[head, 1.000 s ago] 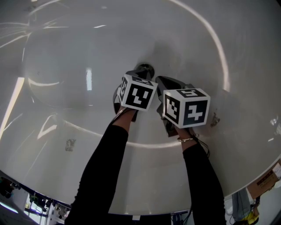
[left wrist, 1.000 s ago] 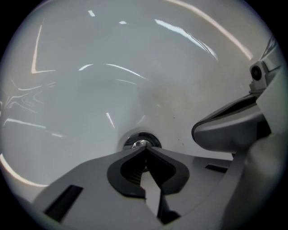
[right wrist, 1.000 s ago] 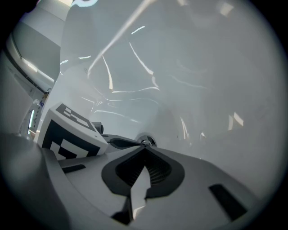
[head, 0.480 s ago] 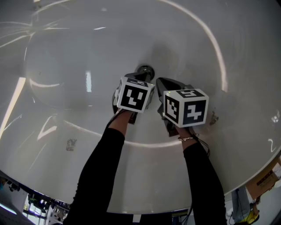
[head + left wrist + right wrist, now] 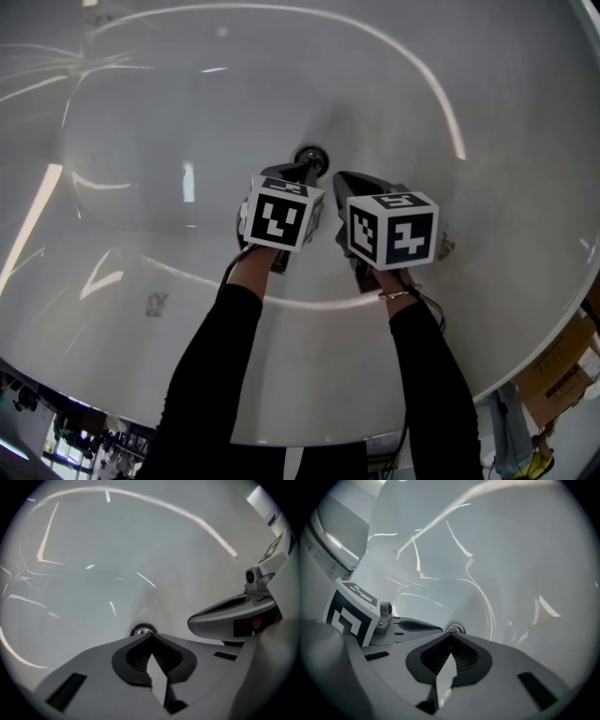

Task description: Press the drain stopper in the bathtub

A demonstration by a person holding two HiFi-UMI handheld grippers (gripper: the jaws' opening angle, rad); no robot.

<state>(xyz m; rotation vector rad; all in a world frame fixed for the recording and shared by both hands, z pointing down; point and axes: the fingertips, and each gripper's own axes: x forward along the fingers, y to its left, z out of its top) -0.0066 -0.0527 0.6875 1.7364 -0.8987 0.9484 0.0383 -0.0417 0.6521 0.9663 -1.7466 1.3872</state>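
The round chrome drain stopper (image 5: 311,158) sits in the floor of the white bathtub (image 5: 169,112). My left gripper (image 5: 302,172) is shut with nothing in it, its tip just short of the stopper's near edge. In the left gripper view the drain stopper (image 5: 143,631) peeks out right above the closed jaw tips of the left gripper (image 5: 150,637). My right gripper (image 5: 343,180) hovers to the stopper's right, also shut and holding nothing. The right gripper view has the drain stopper (image 5: 455,629) just beyond the right gripper (image 5: 451,636).
The tub's curved rim (image 5: 450,103) sweeps round the far and right sides. Small dark marks (image 5: 156,304) spot the near wall. A cardboard box (image 5: 562,361) stands outside the tub at the right. Black sleeves (image 5: 211,375) reach down over the near rim.
The left gripper has drawn slightly back and to the left, so a bit more of the stopper shows. The right gripper has barely moved.
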